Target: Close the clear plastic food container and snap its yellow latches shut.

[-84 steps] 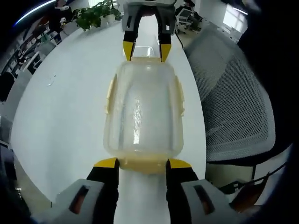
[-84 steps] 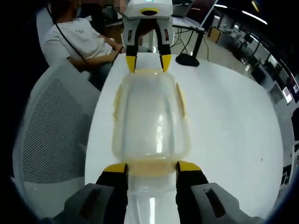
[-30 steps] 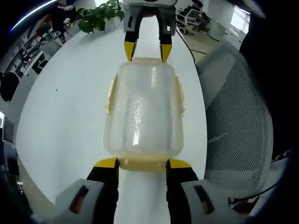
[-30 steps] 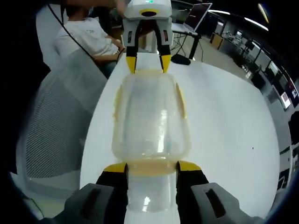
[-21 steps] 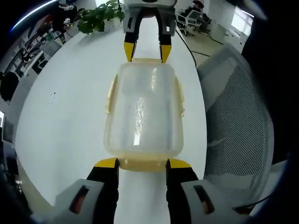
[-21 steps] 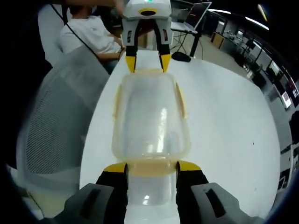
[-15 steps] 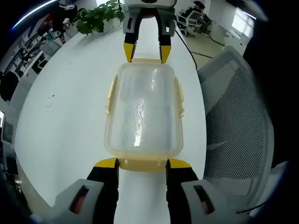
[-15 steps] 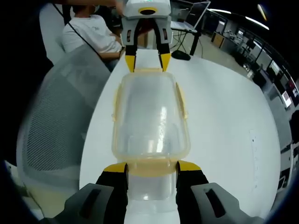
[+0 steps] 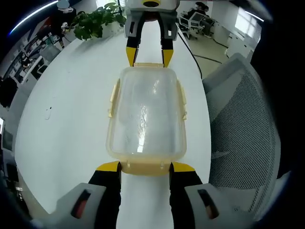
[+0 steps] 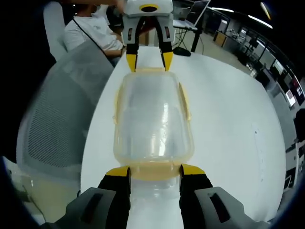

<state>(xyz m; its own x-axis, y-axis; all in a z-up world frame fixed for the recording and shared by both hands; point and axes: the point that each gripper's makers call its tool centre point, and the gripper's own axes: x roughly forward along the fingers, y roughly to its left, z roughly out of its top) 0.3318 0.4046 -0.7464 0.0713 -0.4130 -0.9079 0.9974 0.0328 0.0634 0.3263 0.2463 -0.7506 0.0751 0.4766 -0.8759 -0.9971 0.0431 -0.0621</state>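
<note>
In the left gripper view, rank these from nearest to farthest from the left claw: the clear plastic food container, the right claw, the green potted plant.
1. Clear plastic food container: its near yellow end latch sits between the left claw's jaws.
2. Right claw: at the container's far end, facing back.
3. Green potted plant: at the white table's far edge, upper left.

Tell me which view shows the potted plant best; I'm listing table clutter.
The left gripper view: the potted plant sits at the white table's far end. The right gripper view faces the other way, toward a seated person and a mesh chair.
</note>
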